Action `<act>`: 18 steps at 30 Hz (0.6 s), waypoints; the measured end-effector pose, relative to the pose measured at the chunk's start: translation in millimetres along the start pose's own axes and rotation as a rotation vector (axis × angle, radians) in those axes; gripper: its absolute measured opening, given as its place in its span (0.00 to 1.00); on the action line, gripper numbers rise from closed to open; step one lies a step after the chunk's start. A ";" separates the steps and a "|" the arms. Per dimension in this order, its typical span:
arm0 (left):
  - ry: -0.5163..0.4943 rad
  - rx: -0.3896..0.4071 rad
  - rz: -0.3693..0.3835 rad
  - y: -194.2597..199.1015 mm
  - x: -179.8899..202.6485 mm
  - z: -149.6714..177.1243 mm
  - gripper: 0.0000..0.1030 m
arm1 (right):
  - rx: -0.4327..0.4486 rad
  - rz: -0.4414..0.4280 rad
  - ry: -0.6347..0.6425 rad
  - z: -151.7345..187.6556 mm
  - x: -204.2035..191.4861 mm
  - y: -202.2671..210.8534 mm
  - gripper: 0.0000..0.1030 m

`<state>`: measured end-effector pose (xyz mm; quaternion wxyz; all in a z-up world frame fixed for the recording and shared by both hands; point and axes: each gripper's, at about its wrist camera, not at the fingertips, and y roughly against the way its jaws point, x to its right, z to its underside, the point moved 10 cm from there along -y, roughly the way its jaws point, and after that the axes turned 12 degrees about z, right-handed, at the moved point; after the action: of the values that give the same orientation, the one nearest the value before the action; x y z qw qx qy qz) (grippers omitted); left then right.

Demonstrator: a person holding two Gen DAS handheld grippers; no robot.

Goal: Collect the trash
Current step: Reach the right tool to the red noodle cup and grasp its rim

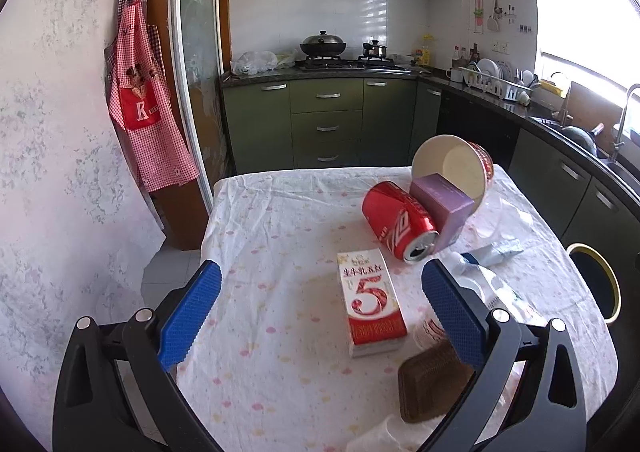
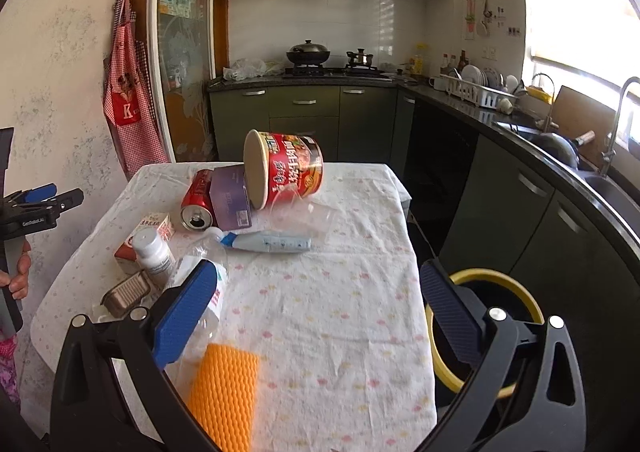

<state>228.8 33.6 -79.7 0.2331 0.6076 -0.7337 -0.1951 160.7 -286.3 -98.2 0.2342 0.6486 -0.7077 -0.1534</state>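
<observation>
Left gripper (image 1: 320,312) spread wide, empty, over the milk carton (image 1: 373,302) | right gripper (image 2: 318,316) gaping, empty | trash on table (image 2: 320,332): can (image 1: 400,226), noodle cup (image 2: 286,168) tipped.

The left gripper (image 1: 320,304) hangs wide apart over the table (image 1: 280,372); a red carton (image 1: 372,302) lies at centre frame, a dented can (image 1: 398,226) above it.
</observation>
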 end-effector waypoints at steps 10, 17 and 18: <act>0.049 -0.001 -0.061 -101.6 -50.9 -34.3 0.96 | 0.027 0.015 0.194 -82.2 -80.1 -97.2 0.91; 0.109 -0.013 -0.051 -139.0 -65.9 -23.0 0.96 | -0.024 0.117 0.278 -105.8 -118.4 -181.9 0.71; 0.111 -0.020 -0.048 -142.0 -66.3 -19.8 0.96 | -0.032 0.132 0.287 -106.0 -120.7 -192.7 0.70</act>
<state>364.1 72.4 -151.3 0.2748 0.6325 -0.7030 -0.1738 385.9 -179.1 -125.1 0.3528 0.6122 -0.7055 -0.0547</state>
